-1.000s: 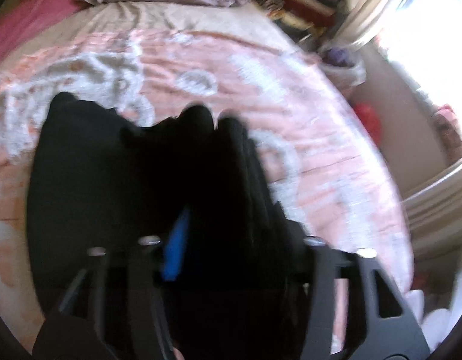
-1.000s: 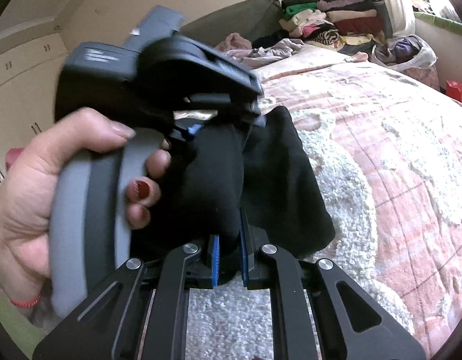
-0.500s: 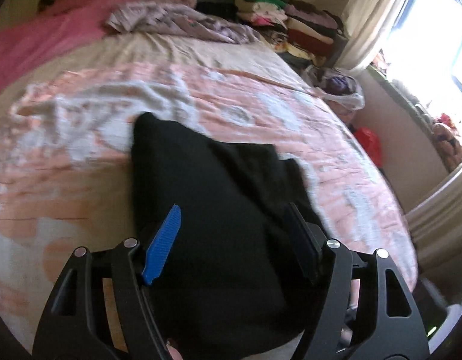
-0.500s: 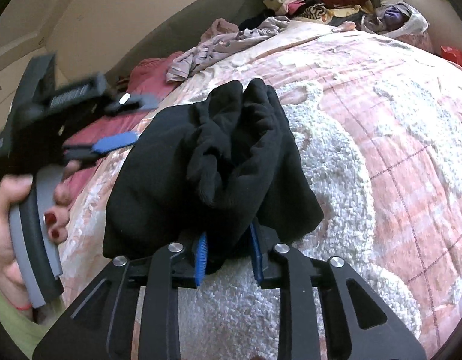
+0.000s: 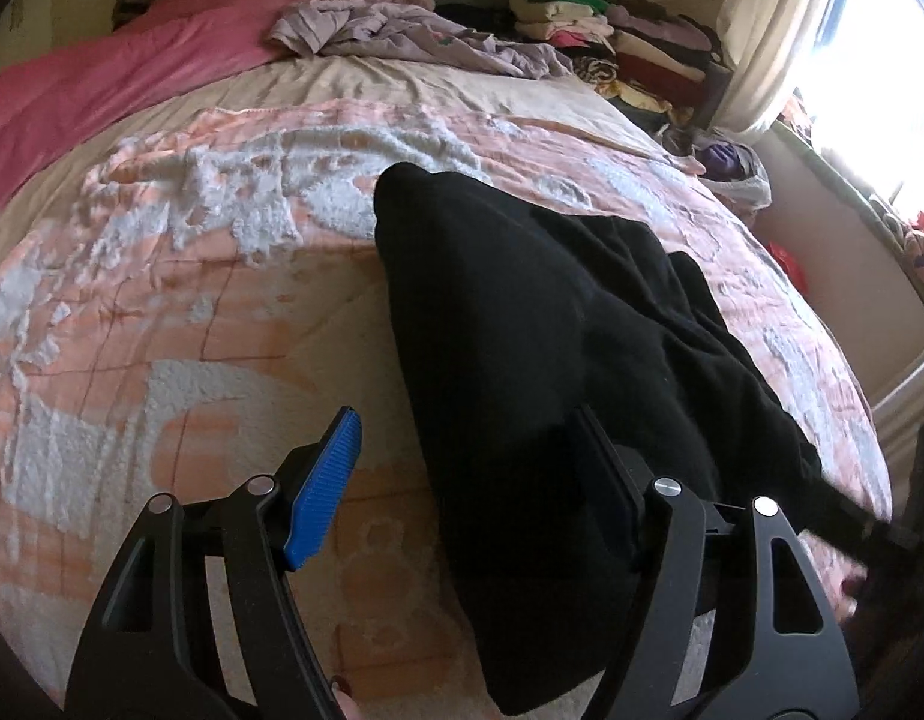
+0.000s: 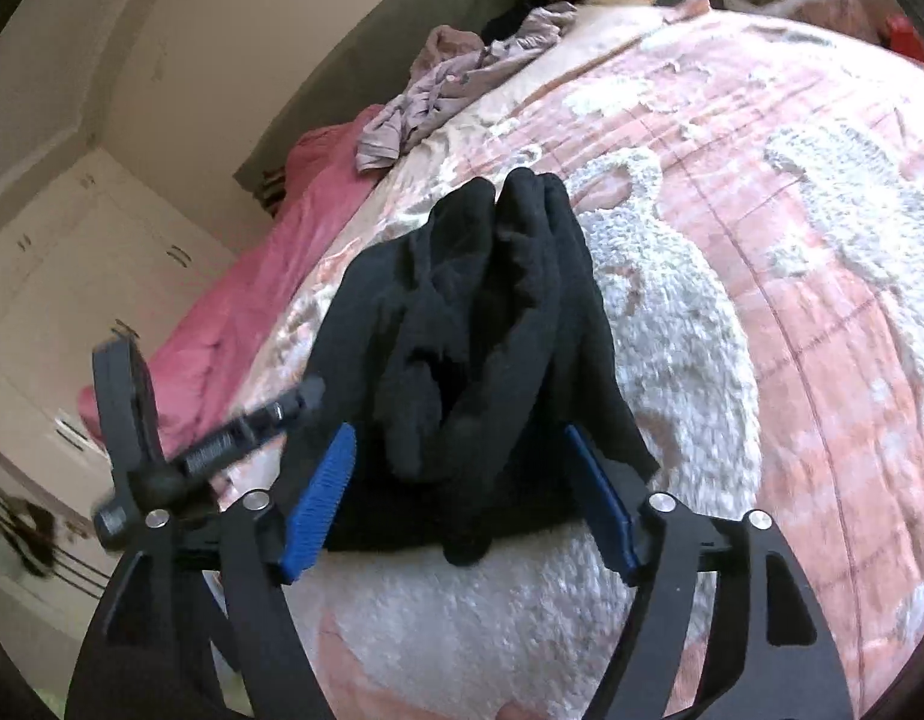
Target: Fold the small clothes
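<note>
**Both grippers released around the black garment on the bed**

Left wrist view: the left gripper point(image 5: 462, 480) is spread wide, its blue-padded finger point(image 5: 324, 489) at lower left hanging clear over the pink-and-white bedspread point(image 5: 162, 300). The black garment point(image 5: 522, 360) lies folded on the bedspread, running from the centre of the frame down to the lower right, where it covers most of the other finger. Whether that finger touches the cloth cannot be told. At the right edge, part of the right gripper point(image 5: 882, 534) shows dark and blurred. A pink blanket point(image 5: 102, 90) fills the upper left, a crumpled lilac garment point(image 5: 402, 30) lies top centre, and stacked clothes point(image 5: 612, 42) sit at upper right beside a curtain point(image 5: 774, 30).

Right wrist view: the right gripper point(image 6: 456, 492) is also released, its blue pads either side of the garment's point(image 6: 480, 330) bunched near end without pinching it. The left gripper point(image 6: 180, 450) shows blurred at middle left. White cupboards point(image 6: 72, 270) stand at far left.
</note>
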Available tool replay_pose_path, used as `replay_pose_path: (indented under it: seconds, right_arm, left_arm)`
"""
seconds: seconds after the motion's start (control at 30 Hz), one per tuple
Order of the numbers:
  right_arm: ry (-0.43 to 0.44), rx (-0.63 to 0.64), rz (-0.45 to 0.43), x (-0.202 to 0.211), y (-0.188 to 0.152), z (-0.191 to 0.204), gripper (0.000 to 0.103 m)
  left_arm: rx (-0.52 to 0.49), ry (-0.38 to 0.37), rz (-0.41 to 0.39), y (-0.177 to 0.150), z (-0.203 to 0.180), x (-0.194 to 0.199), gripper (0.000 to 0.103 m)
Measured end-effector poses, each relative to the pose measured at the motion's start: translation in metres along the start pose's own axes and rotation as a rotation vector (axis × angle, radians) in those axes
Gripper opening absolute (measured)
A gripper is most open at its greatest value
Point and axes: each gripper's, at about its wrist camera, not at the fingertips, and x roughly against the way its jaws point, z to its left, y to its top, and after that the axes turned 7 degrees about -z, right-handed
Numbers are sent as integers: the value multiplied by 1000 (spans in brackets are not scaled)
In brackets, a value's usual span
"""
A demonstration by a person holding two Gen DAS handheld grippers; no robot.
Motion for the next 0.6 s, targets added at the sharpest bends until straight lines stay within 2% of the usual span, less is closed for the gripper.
replay_pose_path:
  seconds: [0.23,0.43,0.47,0.5,0.6]
  right_arm:
    - [-11,62,101,-37,29,12,80]
    - [-61,137,128,-62,38,19,80]
    - [-75,159,123,-62,36,21,75]
    - [-92,185,115,-61,35,21,62]
    - [-75,241,74,-57,32,25,36]
  left_arm:
    - [-40,2,-5,-5,-7,1,63]
    - [-61,6,-3,-5,-9,2,63]
    - [-63,8,-2,-5,-9,2,63]
    - [-64,8,-2,-5,-9,2,63]
    - [-62,6,-1,-5,-10,2,63]
